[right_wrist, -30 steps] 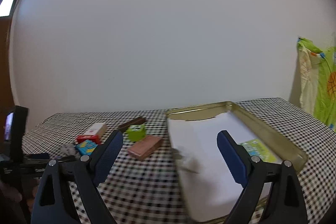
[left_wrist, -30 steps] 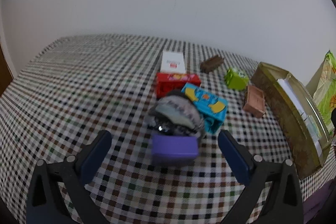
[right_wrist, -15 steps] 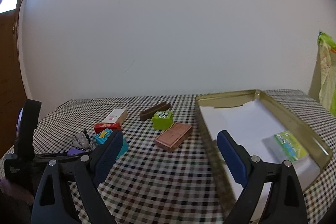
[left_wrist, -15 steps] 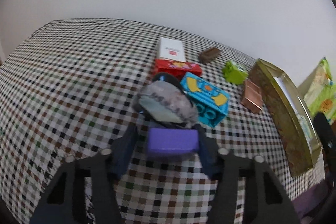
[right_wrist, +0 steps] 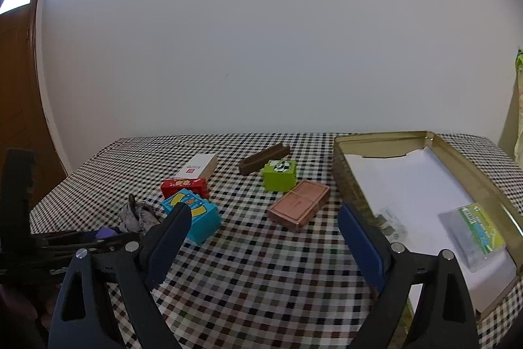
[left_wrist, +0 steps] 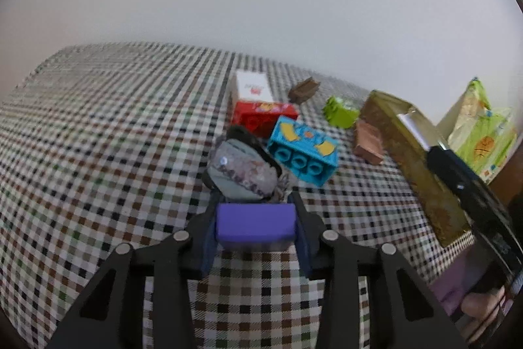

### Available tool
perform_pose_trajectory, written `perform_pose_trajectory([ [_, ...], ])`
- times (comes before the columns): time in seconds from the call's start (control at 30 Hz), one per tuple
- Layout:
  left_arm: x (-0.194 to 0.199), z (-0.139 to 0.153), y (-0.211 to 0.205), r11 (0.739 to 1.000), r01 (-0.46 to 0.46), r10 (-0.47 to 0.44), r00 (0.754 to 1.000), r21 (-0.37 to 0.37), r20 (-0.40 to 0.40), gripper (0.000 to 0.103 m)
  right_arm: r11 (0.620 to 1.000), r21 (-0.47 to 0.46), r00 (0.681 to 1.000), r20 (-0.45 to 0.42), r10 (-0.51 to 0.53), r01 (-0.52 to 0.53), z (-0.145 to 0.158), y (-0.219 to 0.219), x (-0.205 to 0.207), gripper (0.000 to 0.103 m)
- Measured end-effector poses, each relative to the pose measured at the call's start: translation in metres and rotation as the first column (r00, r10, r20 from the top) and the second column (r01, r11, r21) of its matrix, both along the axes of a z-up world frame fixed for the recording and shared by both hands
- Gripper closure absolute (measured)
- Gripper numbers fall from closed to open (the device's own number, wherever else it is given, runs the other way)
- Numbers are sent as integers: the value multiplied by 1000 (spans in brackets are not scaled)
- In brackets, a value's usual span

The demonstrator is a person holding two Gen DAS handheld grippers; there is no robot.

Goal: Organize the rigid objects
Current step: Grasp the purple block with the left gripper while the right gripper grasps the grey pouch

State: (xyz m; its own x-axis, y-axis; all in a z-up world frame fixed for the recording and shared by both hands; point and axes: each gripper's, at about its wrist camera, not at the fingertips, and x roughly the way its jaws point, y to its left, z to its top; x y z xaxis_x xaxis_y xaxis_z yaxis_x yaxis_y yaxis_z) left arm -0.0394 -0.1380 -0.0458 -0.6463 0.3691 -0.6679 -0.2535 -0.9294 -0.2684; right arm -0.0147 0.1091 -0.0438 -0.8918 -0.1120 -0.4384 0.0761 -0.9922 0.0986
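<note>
Here the left gripper [left_wrist: 256,223] is clenched on a purple block [left_wrist: 255,226], its two dark fingers pressed against the block's left and right sides, low over the checkered tablecloth [left_wrist: 98,152]. Just beyond the block, touching its far edge, sits a crumpled grey and black object [left_wrist: 242,169] whose nature is hard to make out. Past that lie a blue toy brick [left_wrist: 302,152] with yellow markings, a red brick [left_wrist: 261,116] just behind it, and a white box [left_wrist: 253,87] touching the red brick's far side. A brown bar [left_wrist: 304,90], a green cube [left_wrist: 340,112] and a flat copper-coloured box [left_wrist: 367,141] lie further to the right, the copper box just beside the wall of a gold tin tray [left_wrist: 421,172]. In the right wrist view the right gripper [right_wrist: 264,237] stands wide apart with nothing between its blue-padded fingers [right_wrist: 359,237], hovering over bare tablecloth. The tray [right_wrist: 346,179] is lined with white paper [right_wrist: 408,185] and holds a small green-printed packet [right_wrist: 474,231] near its right wall. The left gripper shows at the left edge of this view, the purple block [right_wrist: 106,232] only partly seen between its fingers. A person's fingertip [left_wrist: 477,306] shows low at the right of the left wrist view.
</note>
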Motion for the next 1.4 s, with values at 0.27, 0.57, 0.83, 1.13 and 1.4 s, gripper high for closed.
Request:
perform_pose_trajectory([
  [0.27, 5, 18, -48, 986, -156, 161, 981, 55, -110, 65, 990, -1, 990, 19, 143, -143, -1, -22, -3, 10],
  [0.57, 0, 19, -78, 905, -424, 414, 896, -30, -162, 65, 931, -34, 919, 153, 364, -363, -14, -86, -31, 10],
  [0.83, 0, 19, -79, 906, -423, 415, 894, -12, -169, 65, 904, -24, 864, 283, 416, -428, -30, -128, -68, 10],
  [1.13, -4, 14, -72, 904, -428, 423, 894, -5, -148, 65, 888, -15, 815, 392, 427, -459, -42, -140, -83, 46],
  [1.4, -6, 13, -75, 901, -433, 431, 894, 12, -123, 65, 888, -101, 835, 308, 456, -448, -30, -118, -74, 57],
])
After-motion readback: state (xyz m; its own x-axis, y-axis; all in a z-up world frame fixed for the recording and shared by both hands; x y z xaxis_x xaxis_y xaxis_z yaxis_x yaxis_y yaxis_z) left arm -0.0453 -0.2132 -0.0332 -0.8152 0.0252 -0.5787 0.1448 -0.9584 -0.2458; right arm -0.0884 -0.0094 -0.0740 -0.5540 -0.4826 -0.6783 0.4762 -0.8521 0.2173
